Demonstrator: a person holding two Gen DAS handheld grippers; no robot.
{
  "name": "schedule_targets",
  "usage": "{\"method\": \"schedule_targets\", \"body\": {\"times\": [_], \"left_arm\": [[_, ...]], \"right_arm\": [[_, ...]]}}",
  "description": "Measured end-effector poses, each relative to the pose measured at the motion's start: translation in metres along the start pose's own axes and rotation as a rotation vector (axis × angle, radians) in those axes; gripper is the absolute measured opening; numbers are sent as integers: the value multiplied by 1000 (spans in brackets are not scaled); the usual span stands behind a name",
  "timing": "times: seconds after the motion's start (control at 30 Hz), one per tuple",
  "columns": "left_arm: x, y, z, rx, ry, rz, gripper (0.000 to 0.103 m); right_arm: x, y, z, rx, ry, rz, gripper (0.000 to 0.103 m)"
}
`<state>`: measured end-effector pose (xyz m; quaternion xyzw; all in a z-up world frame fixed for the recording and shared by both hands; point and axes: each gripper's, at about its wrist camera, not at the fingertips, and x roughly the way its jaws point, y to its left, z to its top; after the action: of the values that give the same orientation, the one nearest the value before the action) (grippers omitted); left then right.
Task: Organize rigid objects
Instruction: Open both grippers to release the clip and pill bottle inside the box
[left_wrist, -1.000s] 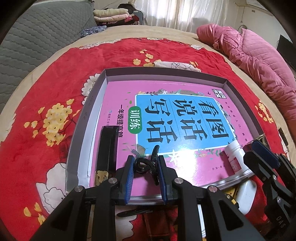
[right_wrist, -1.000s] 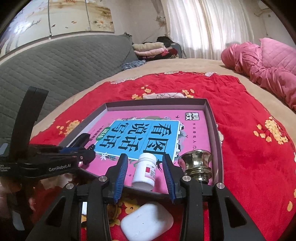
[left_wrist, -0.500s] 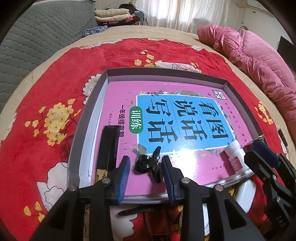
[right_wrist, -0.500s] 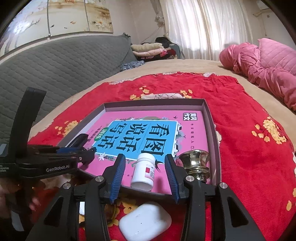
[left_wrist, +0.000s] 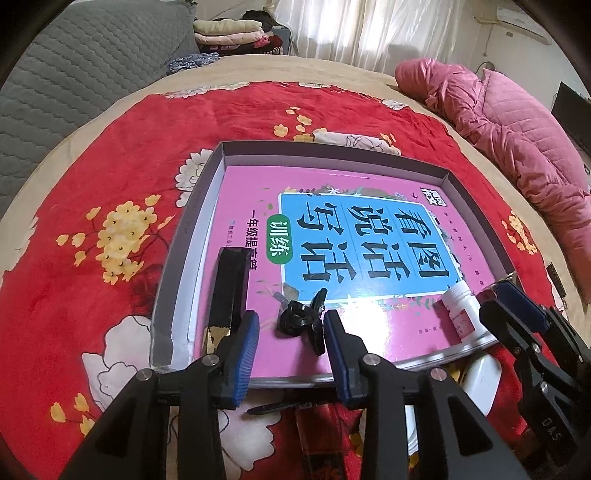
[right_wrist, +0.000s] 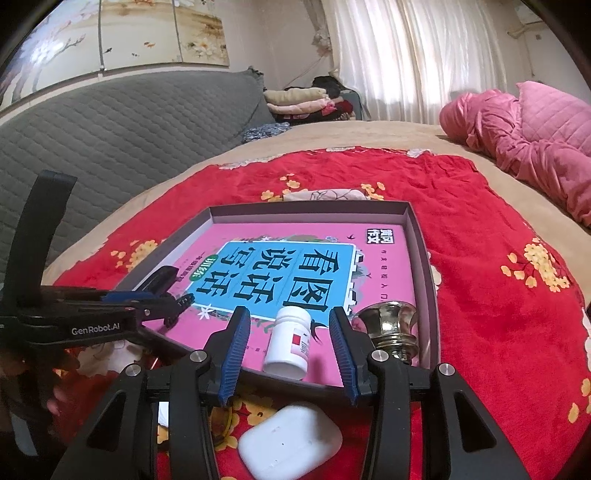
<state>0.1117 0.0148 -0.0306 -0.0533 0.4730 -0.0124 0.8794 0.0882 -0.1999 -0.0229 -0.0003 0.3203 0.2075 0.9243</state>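
Observation:
A grey shallow box (left_wrist: 332, 151) (right_wrist: 421, 236) holds a pink book (left_wrist: 369, 229) (right_wrist: 295, 258). On the book lie a black clip (left_wrist: 301, 319), a long black bar (left_wrist: 231, 288), a white pill bottle (right_wrist: 290, 341) (left_wrist: 461, 308) and a brass knob (right_wrist: 391, 326). My left gripper (left_wrist: 291, 349) is open, its pads either side of the black clip without gripping it. My right gripper (right_wrist: 290, 356) is open around the pill bottle, which lies free. A white earbud case (right_wrist: 291, 439) lies on the blanket below the right gripper.
The box sits on a red flowered blanket (left_wrist: 110, 184) on a bed. A pink quilted jacket (left_wrist: 517, 129) lies at the right. A grey sofa (right_wrist: 110, 122) stands behind, with folded clothes (right_wrist: 299, 99) on it. A black pen-like item (left_wrist: 280, 406) lies under my left gripper.
My left gripper has opened and let go of the black clip, which now rests on the book. My right gripper has opened wider around the pill bottle and pulled back slightly.

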Motion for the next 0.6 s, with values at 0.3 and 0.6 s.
{"method": "schedule_targets", "body": {"times": [0.3, 0.6], "left_arm": [[-7, -4, -5, 14, -24, -13, 44], [-15, -8, -9, 27, -34, -16, 47]], "right_arm": [[-10, -1, -2, -12, -14, -27, 47], [-20, -8, -4, -2, -19, -56, 55]]}}
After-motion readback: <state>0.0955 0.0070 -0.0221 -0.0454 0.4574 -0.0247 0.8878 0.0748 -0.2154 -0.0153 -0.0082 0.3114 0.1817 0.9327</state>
